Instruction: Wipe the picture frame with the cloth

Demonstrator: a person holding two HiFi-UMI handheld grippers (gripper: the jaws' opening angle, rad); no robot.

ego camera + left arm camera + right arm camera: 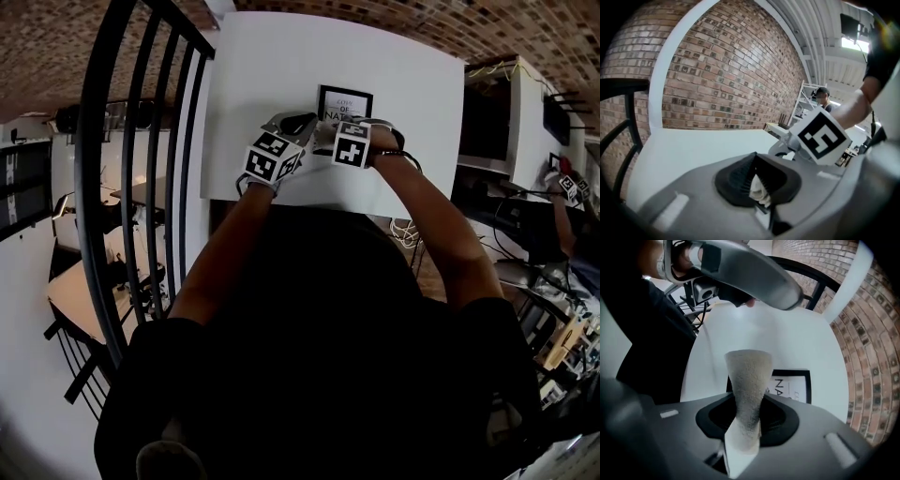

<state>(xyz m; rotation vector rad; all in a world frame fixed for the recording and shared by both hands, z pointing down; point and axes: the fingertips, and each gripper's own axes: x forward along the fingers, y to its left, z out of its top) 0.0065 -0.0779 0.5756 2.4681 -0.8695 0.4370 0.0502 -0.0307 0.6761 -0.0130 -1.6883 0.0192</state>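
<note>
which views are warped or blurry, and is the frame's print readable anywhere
Head view: fisheye bows the table edges and railing; the picture frame is small, its print tiny. Left gripper view: brick wall sharp, near cloth soft. Right gripper view: the cloth hides part of the frame's print.

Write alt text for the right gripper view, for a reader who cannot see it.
The right gripper has its fingers shut on a pale cloth that stands up between them. Behind it a black picture frame lies flat on a white table, with the left gripper overhead and a brick wall at right.
</note>
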